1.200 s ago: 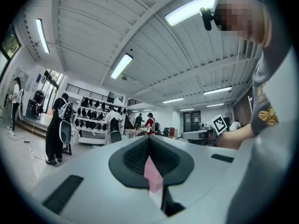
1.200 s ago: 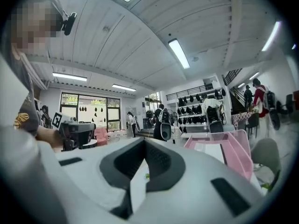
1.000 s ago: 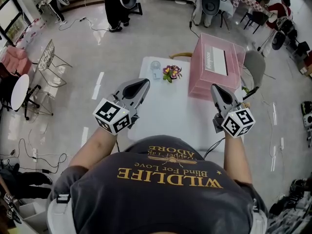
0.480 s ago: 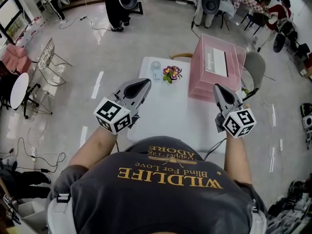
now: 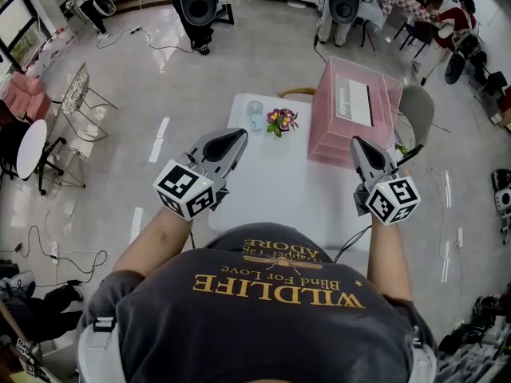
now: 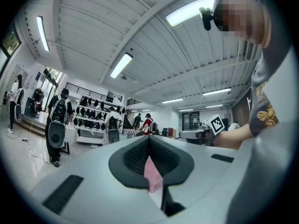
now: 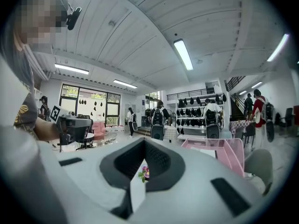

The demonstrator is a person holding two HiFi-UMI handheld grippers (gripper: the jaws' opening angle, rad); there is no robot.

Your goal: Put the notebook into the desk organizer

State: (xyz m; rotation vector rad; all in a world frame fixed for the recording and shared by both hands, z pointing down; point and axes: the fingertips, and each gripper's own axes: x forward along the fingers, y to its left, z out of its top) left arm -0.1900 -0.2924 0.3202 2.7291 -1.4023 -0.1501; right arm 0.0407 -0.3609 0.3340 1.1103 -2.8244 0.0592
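Two watchers compared notes.

"The left gripper (image 5: 236, 137) and the right gripper (image 5: 356, 142) each had their jaws pressed together with nothing between them," said the first. "They hung over the near part of the white table (image 5: 279, 186), well apart from each other."

"And the notebook?" asked the second.

"A white rectangle (image 5: 356, 100) lay flat in the top tray of the pink desk organizer (image 5: 329, 130), at the table's far right corner. It looked like the notebook, so the placing seemed done already. If so, nothing was left but to keep clear. If not, the next move called for finding the notebook first, since the table showed only a drinking glass (image 5: 255, 112) and a small bunch of flowers (image 5: 281, 120)."

"What couldn't be told?"

"Whether that rectangle was a bound book or a loose sheet; its print was too small. The organizer's lower levels were hidden from above, and the person's torso covered the table's near edge."
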